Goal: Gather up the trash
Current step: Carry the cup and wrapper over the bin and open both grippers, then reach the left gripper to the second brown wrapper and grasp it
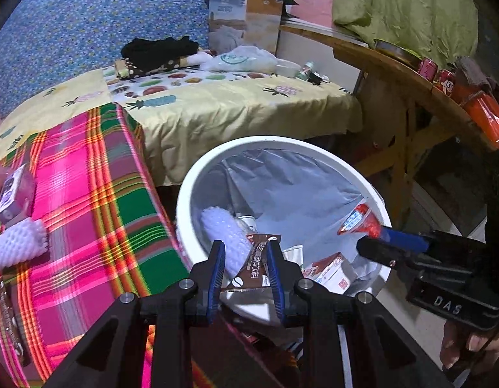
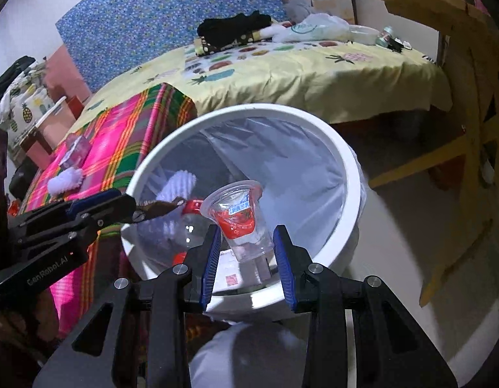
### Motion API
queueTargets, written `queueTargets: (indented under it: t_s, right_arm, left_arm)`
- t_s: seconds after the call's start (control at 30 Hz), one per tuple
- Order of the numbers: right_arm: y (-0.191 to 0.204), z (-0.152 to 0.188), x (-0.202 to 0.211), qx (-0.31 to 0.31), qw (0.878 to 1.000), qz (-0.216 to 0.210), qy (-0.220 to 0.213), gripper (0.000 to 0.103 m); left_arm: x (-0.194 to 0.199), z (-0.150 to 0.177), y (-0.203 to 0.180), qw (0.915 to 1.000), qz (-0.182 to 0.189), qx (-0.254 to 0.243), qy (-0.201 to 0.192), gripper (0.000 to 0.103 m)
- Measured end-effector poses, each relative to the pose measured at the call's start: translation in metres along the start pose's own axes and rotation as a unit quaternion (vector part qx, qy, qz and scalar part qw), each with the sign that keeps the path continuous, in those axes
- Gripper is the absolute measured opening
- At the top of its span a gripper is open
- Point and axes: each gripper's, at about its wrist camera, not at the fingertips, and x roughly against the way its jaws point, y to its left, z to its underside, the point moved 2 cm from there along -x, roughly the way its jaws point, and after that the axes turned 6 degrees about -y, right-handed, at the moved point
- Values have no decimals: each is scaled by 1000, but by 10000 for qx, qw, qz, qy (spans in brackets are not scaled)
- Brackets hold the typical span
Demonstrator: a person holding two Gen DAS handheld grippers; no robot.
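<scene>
You are working in a cramped bedroom, with a pineapple-print yellow sheet (image 1: 236,110) on the bed and a pink-and-green plaid cloth (image 1: 97,200) over a surface beside a white round bin (image 1: 185,194) lined with a thin, crinkly bag.

From the left wrist view, your left gripper (image 1: 246,268) is clamped almost fully together on a flat brown foil sachet (image 1: 254,266), held over the near rim of the bin. Inside the bin you already have a white foam fruit net (image 1: 223,236) and a small printed carton (image 1: 330,273), so part of the collecting looks done. To the right, your right gripper (image 1: 383,237) reaches over the rim with a red-labelled plastic cup (image 1: 359,220) at its tips. Still lying on the plaid cloth are a second foam net (image 1: 18,245) and a clear pinkish wrapped packet (image 1: 15,190); these look like what is left for you.

From the right wrist view, your right gripper (image 2: 248,245) stands partly open around a clear, thin-walled cup (image 2: 238,216) with a torn red-and-blue foil lid, tilted over the bin (image 2: 343,148). The blue ribbed pads (image 2: 210,255) flank its tapered base, and it appears gripped. Your left gripper (image 2: 130,203) comes in from the left with the brown sachet (image 2: 162,207) over the bin's mouth. Both pieces seem ready for you to drop.
</scene>
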Motion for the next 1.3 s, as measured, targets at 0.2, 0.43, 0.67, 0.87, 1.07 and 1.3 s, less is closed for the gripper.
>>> queueTargets:
  t_s: [0.2, 0.43, 0.67, 0.87, 1.07, 1.3]
  right_arm:
    - [-2, 1, 0, 31, 10000, -50, -9, 49]
    - [1, -3, 5, 68, 9999, -52, -124, 59]
    - [15, -6, 18, 174, 9994, -125, -276, 59]
    - [35, -6, 25, 244, 9986, -296, -375, 59]
    - [56, -4, 27, 438, 9970, -465, -445, 59]
    - [79, -2, 29, 617, 9944, -722, -471, 59]
  left_arm:
    - [-3, -4, -4, 10000, 77, -4, -51, 43]
    - [11, -6, 4, 9998, -21, 82, -199, 46]
    - [36, -1, 20, 9988, -303, 217, -316, 46]
    - [59, 7, 35, 9968, -622, 339, -373, 46]
    - [85, 17, 51, 9938, -878, 487, -472, 46]
    - [107, 27, 68, 9903, -1081, 669, -562, 46]
